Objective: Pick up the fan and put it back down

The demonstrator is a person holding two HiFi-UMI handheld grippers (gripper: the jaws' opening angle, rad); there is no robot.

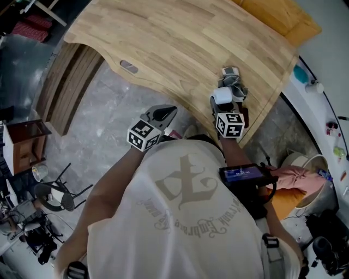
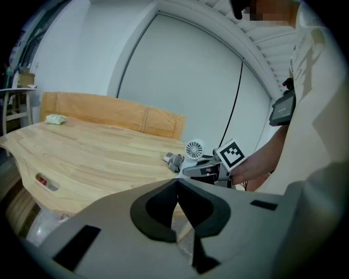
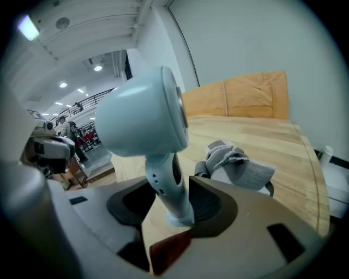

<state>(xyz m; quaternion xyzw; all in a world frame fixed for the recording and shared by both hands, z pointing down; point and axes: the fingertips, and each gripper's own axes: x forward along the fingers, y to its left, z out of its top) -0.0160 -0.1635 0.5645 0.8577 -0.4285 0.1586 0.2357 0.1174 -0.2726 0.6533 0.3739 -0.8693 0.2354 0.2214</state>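
The white hand fan (image 3: 144,111) stands upright on its base on the wooden table (image 1: 163,38), close to the near right edge. Its thin handle rises between the pads of my right gripper (image 3: 170,206), whose jaws stand wide and open around it. In the head view the fan (image 1: 221,95) shows just ahead of the right gripper (image 1: 228,103). My left gripper (image 2: 177,182) is shut with nothing in it and hangs off the table's near edge, over the floor (image 1: 166,112). From there the fan (image 2: 194,149) and the right gripper (image 2: 210,169) appear side-on.
A crumpled grey cloth (image 1: 232,73) lies on the table just beyond the fan (image 3: 237,166). A tan board (image 1: 278,13) stands at the far end. A small green thing (image 2: 54,119) sits at the far left. A tub with pink cloth (image 1: 297,180) stands on the floor at the right.
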